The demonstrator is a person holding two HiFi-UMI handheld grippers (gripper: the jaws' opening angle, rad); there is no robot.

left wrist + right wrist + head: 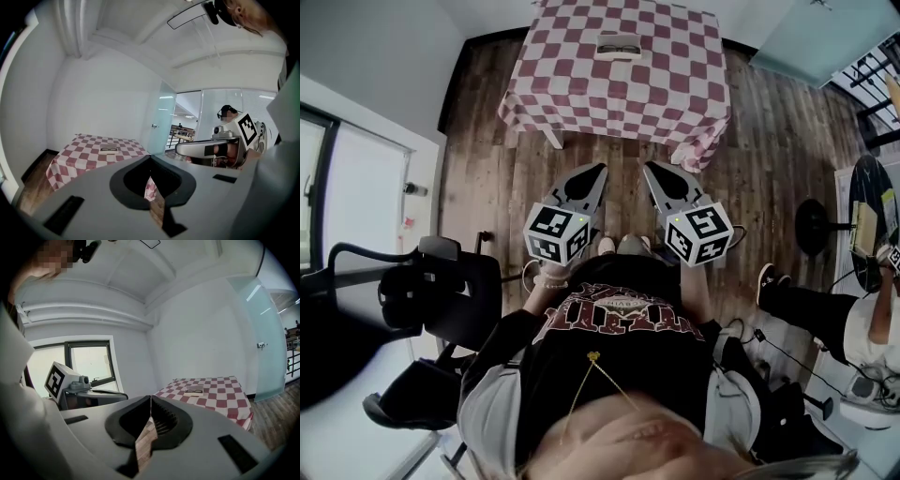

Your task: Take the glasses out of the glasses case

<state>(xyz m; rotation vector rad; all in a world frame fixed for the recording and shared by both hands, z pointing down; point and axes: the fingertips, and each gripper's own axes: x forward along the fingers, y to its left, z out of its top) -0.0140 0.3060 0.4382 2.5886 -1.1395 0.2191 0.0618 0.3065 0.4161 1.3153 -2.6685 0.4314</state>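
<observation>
- The glasses case sits open at top centre of the head view, on the checked surface and clear of all its edges. The glasses lie inside it.
- The left tool and right tool hang side by side at mid-frame. Their tips point at the surface but stop short of its near edge.
- Each tool's own view shows its jaws pressed together at the tips, with nothing between them.
- Bare wooden floor lies open on both sides of the surface.
- A black office chair crowds the frame's left, and a second person's leg reaches in at the right.
</observation>
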